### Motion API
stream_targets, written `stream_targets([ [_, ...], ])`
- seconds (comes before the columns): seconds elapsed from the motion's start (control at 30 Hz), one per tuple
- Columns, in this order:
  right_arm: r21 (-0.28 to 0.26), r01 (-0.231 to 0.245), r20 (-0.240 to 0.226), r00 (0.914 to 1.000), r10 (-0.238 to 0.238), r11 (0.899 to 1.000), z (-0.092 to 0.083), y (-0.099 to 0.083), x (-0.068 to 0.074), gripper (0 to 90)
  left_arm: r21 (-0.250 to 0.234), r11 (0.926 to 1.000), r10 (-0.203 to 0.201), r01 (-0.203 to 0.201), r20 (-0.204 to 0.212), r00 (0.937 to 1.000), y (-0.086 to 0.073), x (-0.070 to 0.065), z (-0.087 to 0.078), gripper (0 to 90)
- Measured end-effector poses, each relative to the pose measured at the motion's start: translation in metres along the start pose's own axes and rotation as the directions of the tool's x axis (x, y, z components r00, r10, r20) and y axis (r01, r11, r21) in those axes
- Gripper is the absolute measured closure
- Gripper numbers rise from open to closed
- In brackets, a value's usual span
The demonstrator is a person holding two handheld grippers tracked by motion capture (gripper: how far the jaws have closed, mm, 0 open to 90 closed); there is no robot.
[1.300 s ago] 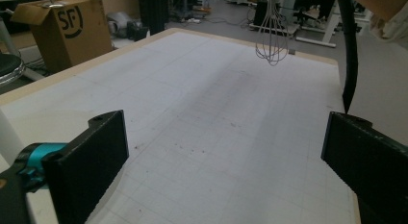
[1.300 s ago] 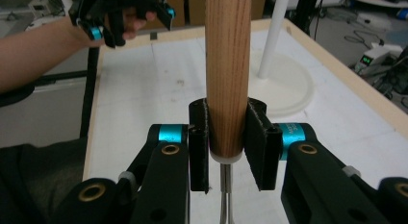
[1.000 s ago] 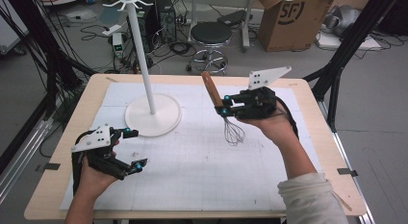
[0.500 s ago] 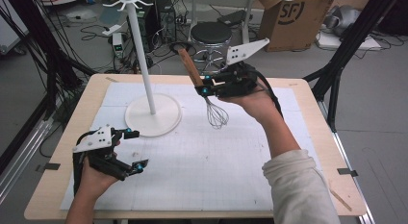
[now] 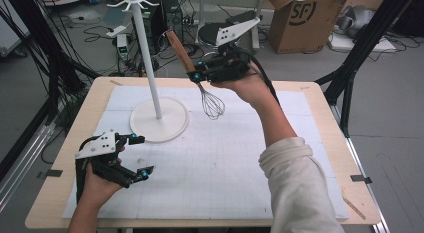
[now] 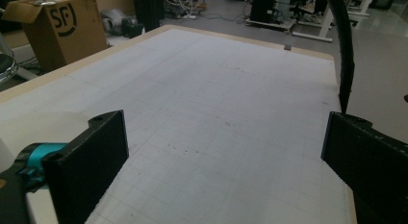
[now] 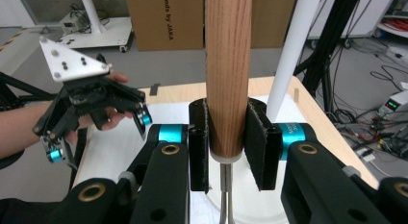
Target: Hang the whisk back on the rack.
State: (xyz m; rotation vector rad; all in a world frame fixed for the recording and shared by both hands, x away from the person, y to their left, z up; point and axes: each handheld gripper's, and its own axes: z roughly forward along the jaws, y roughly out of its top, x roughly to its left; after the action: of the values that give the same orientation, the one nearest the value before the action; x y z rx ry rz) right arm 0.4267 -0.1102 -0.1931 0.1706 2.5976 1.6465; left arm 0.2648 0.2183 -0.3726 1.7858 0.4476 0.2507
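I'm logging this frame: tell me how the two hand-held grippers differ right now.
The right hand-held gripper is raised above the table, while the left hand-held gripper sits low near its front edge. The right is shut on the whisk by its wooden handle; the left is open and empty. Both are black with blue accents.

Smooth grained wooden whisk handle [image 7: 228,70], thin metal wires [image 5: 212,104], matt paper mat [image 5: 225,158].

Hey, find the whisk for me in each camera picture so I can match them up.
High view: the whisk hangs upper centre, its handle clamped in the right hand-held gripper, wires down above the table.
Left gripper view: not in this picture.
Right gripper view: its wooden handle rises at centre between the jaws.
Shared landmark: the white stand's pole, beside the whisk.
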Motion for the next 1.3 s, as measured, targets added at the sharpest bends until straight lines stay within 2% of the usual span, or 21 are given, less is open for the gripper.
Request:
stream_targets([
  [0.07,0.001,-0.012,-0.007,0.9999,0.012,1.0,0.002,0.003,0.0,73.5,0.0,1.0,0.0,0.0,0.001,1.0,0.0,0.0,0.0,3.0],
  [0.27,-0.008,-0.024,-0.04,0.9989,0.023,1.0,0.019,0.019,-0.012,73.5,-0.001,1.0,0.007,-0.007,-0.005,1.0,0.002,0.0,-0.002,3.1],
  [0.67,-0.019,-0.023,-0.069,0.9974,0.021,1.0,0.045,0.045,-0.03,73.5,-0.003,1.0,-0.002,0.002,-0.01,0.9999,-0.002,0.003,-0.004,3.0],
  [0.9,-0.05,-0.056,-0.072,0.9961,0.052,0.997,0.049,0.044,-0.043,73.4,-0.007,0.9999,-0.013,0.013,-0.014,0.9998,-0.004,0.004,-0.005,3.1],
  [1.3,-0.041,-0.094,-0.071,0.9933,0.091,0.995,0.056,0.039,-0.05,73.5,0.003,1.0,-0.009,0.009,-0.006,0.9999,-0.004,0.004,-0.002,3.1],
])
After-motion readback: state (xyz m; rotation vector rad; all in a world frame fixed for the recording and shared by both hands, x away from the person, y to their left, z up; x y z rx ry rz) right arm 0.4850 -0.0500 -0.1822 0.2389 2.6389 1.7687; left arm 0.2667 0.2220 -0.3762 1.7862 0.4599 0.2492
